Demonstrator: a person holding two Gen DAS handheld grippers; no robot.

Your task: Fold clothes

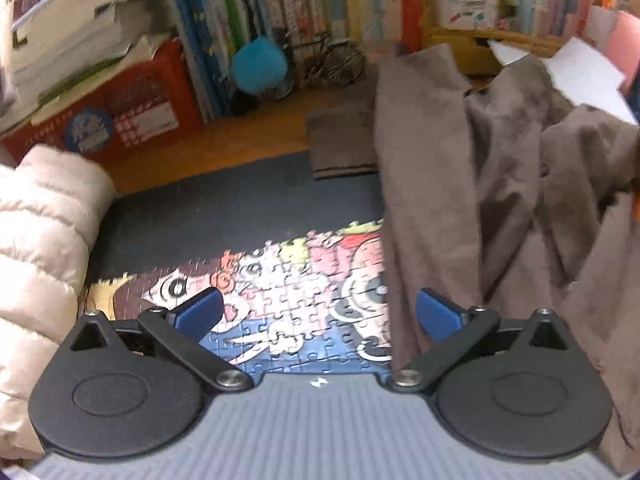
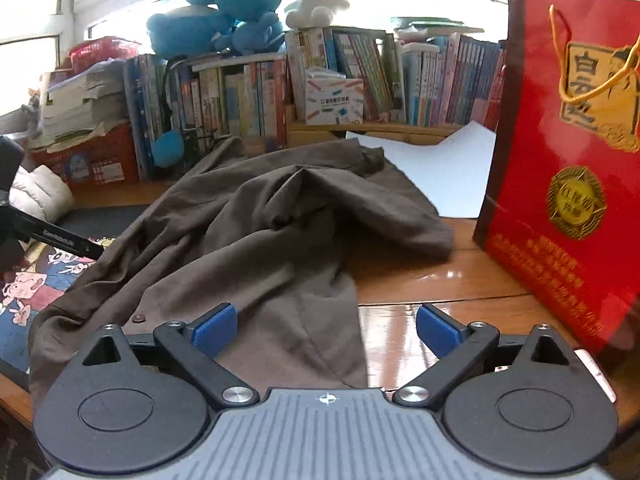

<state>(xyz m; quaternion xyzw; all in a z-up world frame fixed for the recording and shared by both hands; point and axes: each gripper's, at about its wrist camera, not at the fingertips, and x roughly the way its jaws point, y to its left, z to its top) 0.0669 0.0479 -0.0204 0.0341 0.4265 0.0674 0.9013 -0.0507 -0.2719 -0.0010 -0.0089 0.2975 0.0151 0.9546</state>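
Observation:
A brown garment (image 2: 256, 232) lies rumpled across the wooden table (image 2: 420, 276), one leg reaching toward the near edge. My right gripper (image 2: 326, 330) hovers open just above that near end, its blue pads (image 2: 214, 326) apart with nothing pinched. In the left wrist view the same brown garment (image 1: 500, 200) fills the right side in folds. My left gripper (image 1: 318, 314) is open over a cartoon jigsaw puzzle (image 1: 288, 280), its right pad (image 1: 434, 316) at the cloth's left edge. A small folded brown cloth (image 1: 342, 144) lies farther back.
A red gift bag (image 2: 572, 168) stands at the right. Rows of books (image 2: 340, 76) with plush toys (image 2: 224, 4) on top line the back. A red box (image 1: 120, 116) holds paper stacks. A cream puffer jacket (image 1: 36, 256) sits left. White paper (image 2: 440, 168) lies behind the garment.

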